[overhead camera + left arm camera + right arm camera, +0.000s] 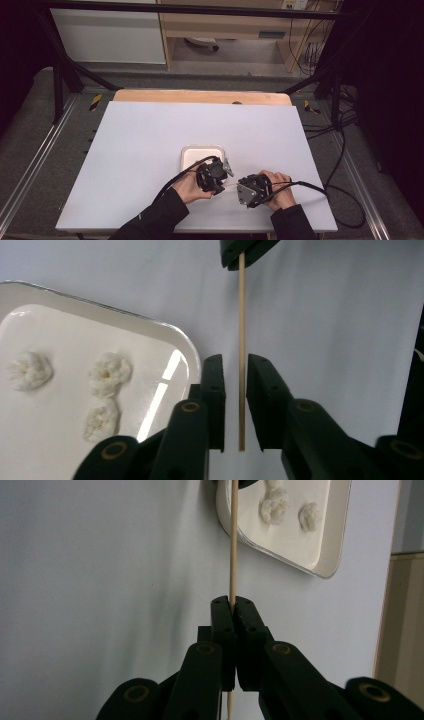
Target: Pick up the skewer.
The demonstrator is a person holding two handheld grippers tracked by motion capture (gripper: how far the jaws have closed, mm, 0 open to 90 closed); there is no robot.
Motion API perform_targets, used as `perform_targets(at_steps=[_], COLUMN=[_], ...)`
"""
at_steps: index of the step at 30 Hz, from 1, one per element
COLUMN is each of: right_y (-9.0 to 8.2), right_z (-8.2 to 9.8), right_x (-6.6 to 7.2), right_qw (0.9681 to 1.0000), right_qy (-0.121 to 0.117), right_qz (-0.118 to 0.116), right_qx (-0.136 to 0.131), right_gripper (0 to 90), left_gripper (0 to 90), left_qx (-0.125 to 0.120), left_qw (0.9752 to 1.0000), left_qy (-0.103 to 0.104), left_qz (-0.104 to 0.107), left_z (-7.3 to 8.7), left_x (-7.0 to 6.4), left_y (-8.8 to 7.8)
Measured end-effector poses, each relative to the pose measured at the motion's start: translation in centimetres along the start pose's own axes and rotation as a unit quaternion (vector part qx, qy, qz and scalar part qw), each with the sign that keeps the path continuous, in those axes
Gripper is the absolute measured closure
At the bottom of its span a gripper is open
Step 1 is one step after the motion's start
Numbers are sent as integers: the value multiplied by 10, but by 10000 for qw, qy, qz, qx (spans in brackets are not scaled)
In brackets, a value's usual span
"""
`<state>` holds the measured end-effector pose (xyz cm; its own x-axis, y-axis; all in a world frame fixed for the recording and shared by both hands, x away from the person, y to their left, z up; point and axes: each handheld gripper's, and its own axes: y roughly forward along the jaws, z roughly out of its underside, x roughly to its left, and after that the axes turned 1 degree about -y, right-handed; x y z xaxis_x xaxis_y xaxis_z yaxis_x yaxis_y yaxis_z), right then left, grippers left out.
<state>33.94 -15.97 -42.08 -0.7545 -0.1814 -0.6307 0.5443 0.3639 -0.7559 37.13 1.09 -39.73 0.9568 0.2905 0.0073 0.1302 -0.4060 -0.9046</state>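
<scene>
1. The wooden skewer (232, 540) runs between the right gripper (233, 605)'s closed jaws, its lower end cut off by the frame's bottom edge.
2. The white tray (192, 355) beside the left gripper (235, 362) is cut off at the left edge.
3. In the high view the skewer is too thin to follow.

Open room all around the tray

My two claws meet just near of the white tray (189, 152), joined by a thin wooden skewer (242, 340) that bars the gap between them; left, right and beyond the tray the pale surface (140, 130) lies bare for passing.
</scene>
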Motion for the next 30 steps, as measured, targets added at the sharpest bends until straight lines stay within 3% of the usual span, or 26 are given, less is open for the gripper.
perform_targets(at_steps=[4,12,19,22,24,26,28,30], right_y=[0,0,-4,-6,-8,-10,-12,-13], right_z=[-1,-2,-1,0,2,5,7,11], right_x=[-1,2,0,0,-2,-4,-7,-9], right_qw=[9999,9999,9999,9999,9992,9964,9935,9879], right_qy=[-116,-105,-128,122,384,826,1119,1526], right_qz=[-11,-57,24,53,91,123,141,140], right_qx=[25,123,43,-43,-104,-134,-136,-221], right_gripper=[893,891,878,822,730,671,592,528], left_gripper=[866,880,883,883,883,883,883,883], left_qx=[111,215,44,1,-44,-86,-155,-203], left_qw=[9999,9995,9997,9996,9995,9995,9994,9993], left_qy=[97,178,153,155,141,100,71,36], left_qz=[-5,-126,-162,-219,-269,-294,-316,-305], left_z=[-3,-4,-2,2,7,12,17,23], left_x=[-3,-6,-8,-7,-6,-4,-2,-1], left_y=[5,10,9,7,5,3,0,-2])
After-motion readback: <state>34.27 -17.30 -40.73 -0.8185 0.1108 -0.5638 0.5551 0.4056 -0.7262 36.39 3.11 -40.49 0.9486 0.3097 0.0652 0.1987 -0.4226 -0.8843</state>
